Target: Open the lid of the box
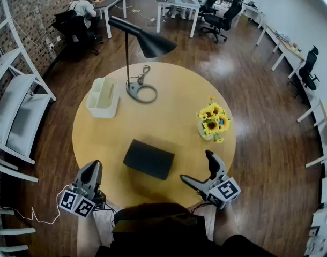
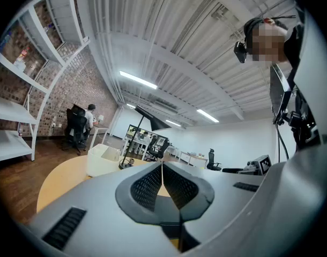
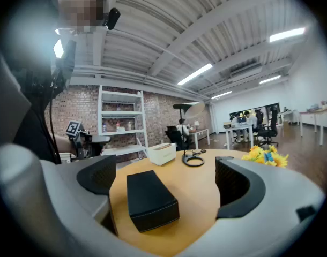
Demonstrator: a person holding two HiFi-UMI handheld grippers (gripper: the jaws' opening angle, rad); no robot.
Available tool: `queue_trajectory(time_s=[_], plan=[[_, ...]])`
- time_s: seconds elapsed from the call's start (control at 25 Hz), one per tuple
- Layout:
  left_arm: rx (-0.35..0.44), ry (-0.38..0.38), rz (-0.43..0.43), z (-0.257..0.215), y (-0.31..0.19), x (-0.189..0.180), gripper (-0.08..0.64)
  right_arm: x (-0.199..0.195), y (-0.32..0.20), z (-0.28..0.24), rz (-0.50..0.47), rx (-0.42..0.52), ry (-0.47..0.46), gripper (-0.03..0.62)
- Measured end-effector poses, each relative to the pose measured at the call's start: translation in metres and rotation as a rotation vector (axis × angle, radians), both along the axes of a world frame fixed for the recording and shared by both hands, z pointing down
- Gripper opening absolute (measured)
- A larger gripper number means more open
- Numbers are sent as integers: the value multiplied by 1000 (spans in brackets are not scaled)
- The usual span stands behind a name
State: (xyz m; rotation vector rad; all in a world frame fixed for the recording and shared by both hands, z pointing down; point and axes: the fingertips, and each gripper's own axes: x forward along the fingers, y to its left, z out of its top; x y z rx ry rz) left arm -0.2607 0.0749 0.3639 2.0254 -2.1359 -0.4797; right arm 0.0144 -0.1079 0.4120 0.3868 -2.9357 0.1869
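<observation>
A closed black box (image 1: 149, 159) lies on the round wooden table (image 1: 174, 106), toward its near side. My right gripper (image 1: 196, 166) hovers over the table's near right edge, just right of the box, with its jaws wide open and empty. In the right gripper view the black box (image 3: 150, 199) sits a little ahead of the open jaws, left of centre, and is not touched. My left gripper (image 1: 94, 165) is at the near left edge, left of the box, shut on nothing. In the left gripper view the left gripper (image 2: 162, 178) has its pads pressed together, and the box is hidden.
A black desk lamp (image 1: 141, 42) stands at the back of the table on a ring base (image 1: 142, 91). A white tray (image 1: 103, 97) sits at the back left, and a pot of sunflowers (image 1: 213, 122) at the right. Beyond the table are white shelving (image 1: 13, 100) and desks with seated people.
</observation>
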Motion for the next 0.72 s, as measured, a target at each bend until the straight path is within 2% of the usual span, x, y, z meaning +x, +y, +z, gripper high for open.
queue_trajectory(time_s=[0.08,0.32,0.44,0.72], plan=[[-9,-2,19,2,-5,7,8,-8,6,20,-52,3,76,604],[-67,-27,85,11,-23,27,8,-27,24,82,-212,-3,265,606],[-110,-64,136,17,-38,40,8,-37,29,105,-260,-20,291,606],[-159,-11,172,30,-67,52,8,-58,29,153,-350,2,299,620]])
